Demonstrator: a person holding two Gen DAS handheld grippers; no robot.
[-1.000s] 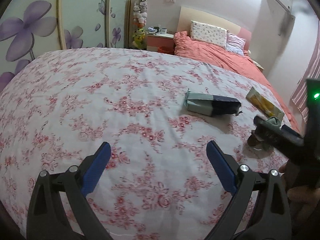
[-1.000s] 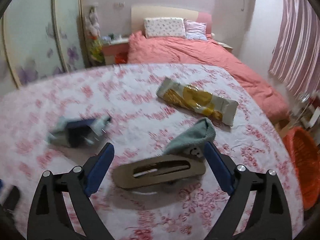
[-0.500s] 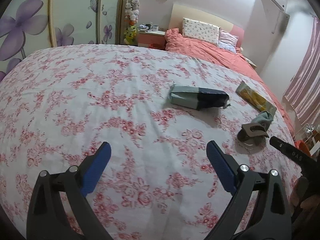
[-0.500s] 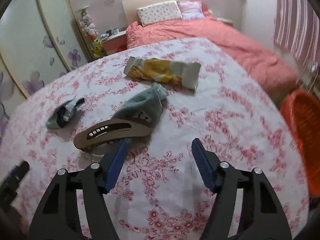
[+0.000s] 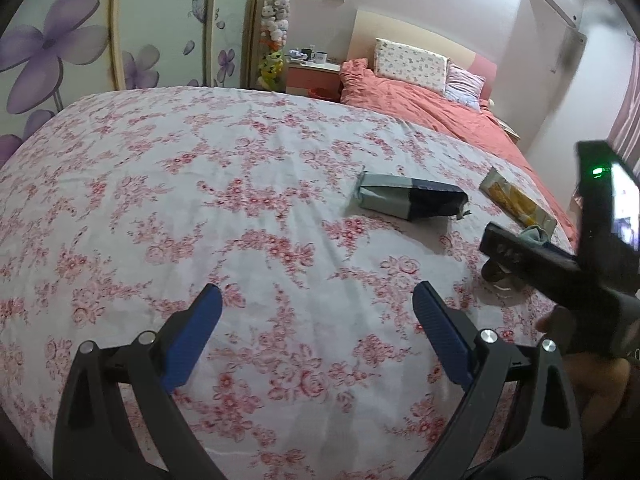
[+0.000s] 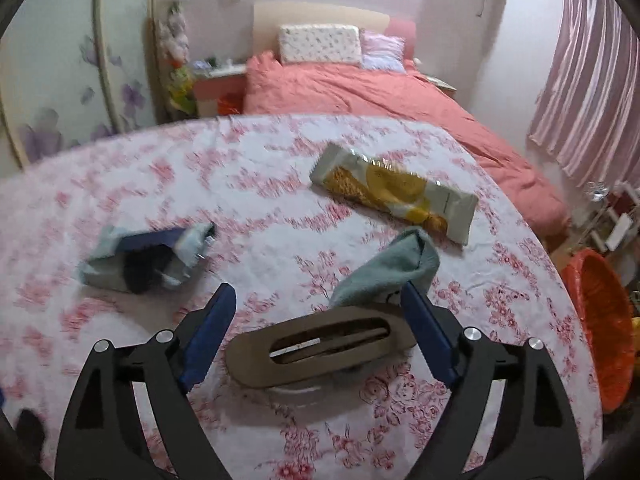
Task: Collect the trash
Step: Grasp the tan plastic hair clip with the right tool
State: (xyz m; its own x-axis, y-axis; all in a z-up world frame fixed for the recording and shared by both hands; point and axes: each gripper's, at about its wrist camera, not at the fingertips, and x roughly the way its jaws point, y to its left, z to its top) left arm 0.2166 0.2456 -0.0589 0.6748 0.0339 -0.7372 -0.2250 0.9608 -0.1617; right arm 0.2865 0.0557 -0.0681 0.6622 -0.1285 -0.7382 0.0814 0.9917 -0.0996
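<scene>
On the floral bedsheet (image 6: 280, 208) lie a yellow-and-white snack wrapper (image 6: 394, 196), a crumpled grey and dark-blue packet (image 6: 144, 256), a grey-green sock (image 6: 388, 268) and a brown hair clip (image 6: 320, 346). My right gripper (image 6: 316, 295) hangs low over the clip. Its jaws are opening, with the clip lying between them and the right pad close to the clip's end. The sock sits just beyond that pad. My left gripper (image 5: 317, 293) is open over bare sheet, the packet (image 5: 408, 200) ahead to its right. One right-gripper finger (image 5: 508, 246) shows there, half hiding the clip.
An orange basket (image 6: 604, 328) stands on the floor off the bed's right side. A second bed with a salmon cover (image 6: 360, 88) and pillows lies beyond. Wardrobe doors with purple flowers (image 5: 52, 52) and a nightstand (image 5: 312, 74) fill the far left.
Half a second ago the right gripper was drawn back with narrower jaws and the clip ahead of it. Now it is around the clip again, jaws wider. The left gripper stays open.
</scene>
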